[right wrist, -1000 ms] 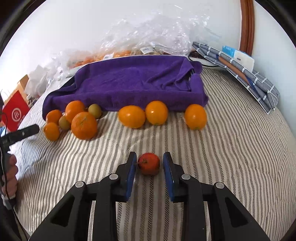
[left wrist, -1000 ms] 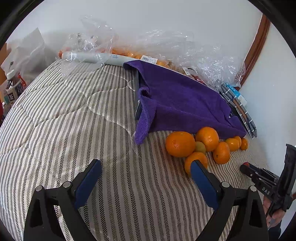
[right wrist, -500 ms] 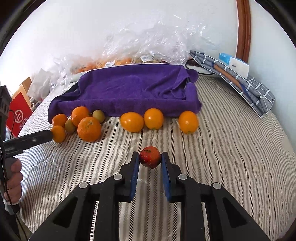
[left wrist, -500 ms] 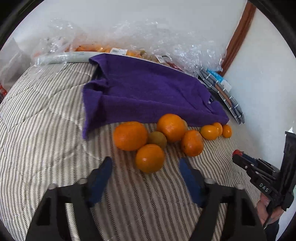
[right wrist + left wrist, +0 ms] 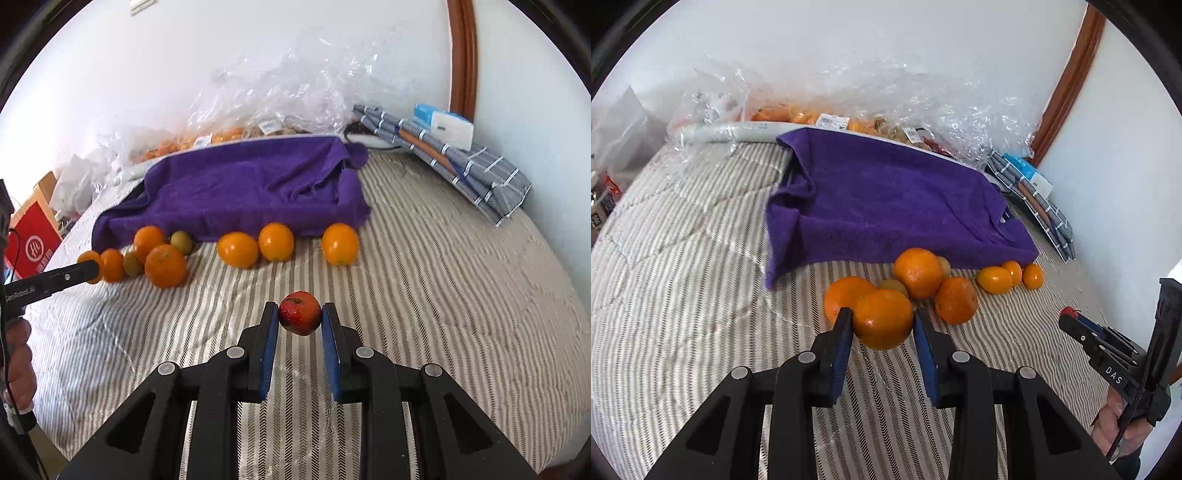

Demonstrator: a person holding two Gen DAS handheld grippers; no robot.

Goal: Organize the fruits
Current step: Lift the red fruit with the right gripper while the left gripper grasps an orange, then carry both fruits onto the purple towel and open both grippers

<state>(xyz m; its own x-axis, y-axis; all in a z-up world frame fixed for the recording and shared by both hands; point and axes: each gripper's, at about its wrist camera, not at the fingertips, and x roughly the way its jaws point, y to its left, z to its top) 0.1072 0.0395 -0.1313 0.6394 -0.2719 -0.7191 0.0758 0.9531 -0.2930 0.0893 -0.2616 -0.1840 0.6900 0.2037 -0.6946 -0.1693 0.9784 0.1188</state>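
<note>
My left gripper (image 5: 882,313) is closing its jaws, and the blue pads touch both sides of an orange (image 5: 882,326) at the front of a fruit cluster on the striped bedspread (image 5: 701,295). Behind it lie more oranges (image 5: 918,273) and small green fruits (image 5: 894,286), in front of a purple towel (image 5: 886,199). My right gripper (image 5: 300,308) is shut on a small red fruit (image 5: 300,318), held clear above the bedspread (image 5: 443,295). Three yellow-orange fruits (image 5: 276,242) line the towel (image 5: 251,184) edge. The left gripper's finger (image 5: 88,269) reaches into the cluster (image 5: 164,266).
Crumpled clear plastic bags (image 5: 886,96) holding more fruit sit along the wall behind the towel. A folded striped cloth (image 5: 461,166) with a blue-white box lies at the back right. A red box (image 5: 33,240) stands off the bed's left side. A hand (image 5: 1115,424) holds the right gripper.
My left gripper swung over to the fruit cluster and its jaws came in from wide apart onto the front orange. My right gripper rose, lifting the red fruit off the bedspread.
</note>
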